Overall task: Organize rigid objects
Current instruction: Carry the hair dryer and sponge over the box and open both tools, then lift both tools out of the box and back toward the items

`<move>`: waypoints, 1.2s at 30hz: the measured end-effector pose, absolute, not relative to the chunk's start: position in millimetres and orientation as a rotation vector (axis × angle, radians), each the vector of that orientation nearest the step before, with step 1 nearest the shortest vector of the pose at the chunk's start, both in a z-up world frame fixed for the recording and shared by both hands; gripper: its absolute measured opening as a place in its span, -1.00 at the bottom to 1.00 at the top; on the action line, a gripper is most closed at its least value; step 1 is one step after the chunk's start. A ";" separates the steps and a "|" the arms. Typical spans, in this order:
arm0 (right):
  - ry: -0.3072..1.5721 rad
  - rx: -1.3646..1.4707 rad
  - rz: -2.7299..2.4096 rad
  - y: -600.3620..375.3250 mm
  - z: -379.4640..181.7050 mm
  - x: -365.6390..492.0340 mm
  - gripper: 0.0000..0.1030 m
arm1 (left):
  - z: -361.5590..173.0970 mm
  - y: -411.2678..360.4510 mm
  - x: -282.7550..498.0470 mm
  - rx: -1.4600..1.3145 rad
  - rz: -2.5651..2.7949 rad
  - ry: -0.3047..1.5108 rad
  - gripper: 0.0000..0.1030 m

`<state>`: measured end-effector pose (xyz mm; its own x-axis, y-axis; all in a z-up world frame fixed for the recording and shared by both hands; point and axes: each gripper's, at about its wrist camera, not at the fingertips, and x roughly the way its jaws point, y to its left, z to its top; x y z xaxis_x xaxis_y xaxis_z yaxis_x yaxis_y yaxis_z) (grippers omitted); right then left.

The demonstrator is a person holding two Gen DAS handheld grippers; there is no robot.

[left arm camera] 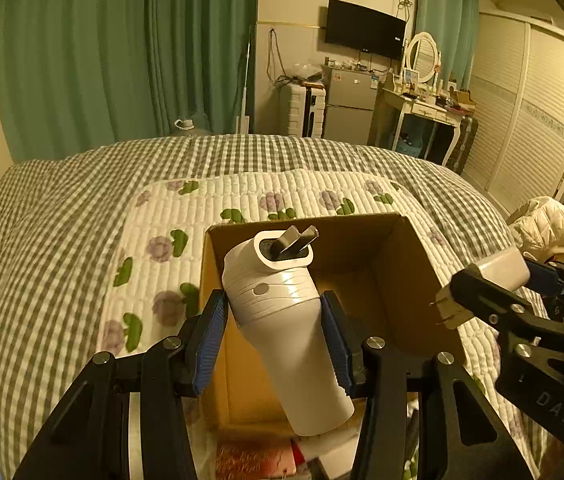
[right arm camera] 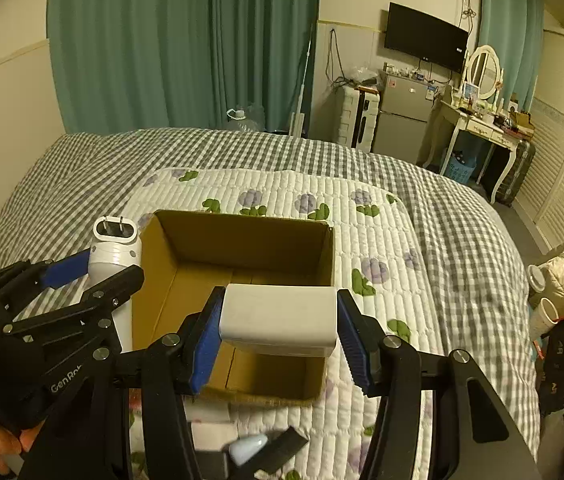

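Midway by the look of it, nothing yet delivered; cardboard box [right arm camera: 242, 264] open on the flowered quilt [right arm camera: 382, 232], its visible floor bare; left gripper [left arm camera: 274, 320] clamped on a white plug-in device [left arm camera: 278, 312], prongs up, tilted over the box's near left wall; right gripper [right arm camera: 278, 324] clamped on a white charger block [right arm camera: 278, 320], held above the box's near edge; both loads still to lower and release inside; a few small items near the bottom of both views, too blurred to name, possibly left to sort.

right hand-held gripper [right arm camera: 278, 330] clamping white charger block [right arm camera: 278, 320], above cardboard box [right arm camera: 242, 240]
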<state>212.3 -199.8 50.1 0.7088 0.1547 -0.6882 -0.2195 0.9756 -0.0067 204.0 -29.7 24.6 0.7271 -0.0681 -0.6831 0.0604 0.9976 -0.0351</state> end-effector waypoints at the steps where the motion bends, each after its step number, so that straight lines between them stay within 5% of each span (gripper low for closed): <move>1: 0.760 -0.089 0.211 -198.5 48.1 217.3 0.03 | 22.8 -30.8 207.7 -0.002 -0.068 0.753 -0.07; 25: 0.816 -0.049 0.230 -182.7 -19.6 307.7 0.03 | -38.6 -25.3 273.8 0.016 -0.087 0.812 -0.05; 30: 0.742 -0.027 0.205 -185.4 8.0 299.7 0.29 | -27.4 -30.4 265.2 0.023 -0.102 0.786 0.33; 36: 0.709 -0.020 0.158 -199.5 48.4 285.7 0.29 | 15.0 -37.4 244.8 0.029 -0.107 0.714 0.62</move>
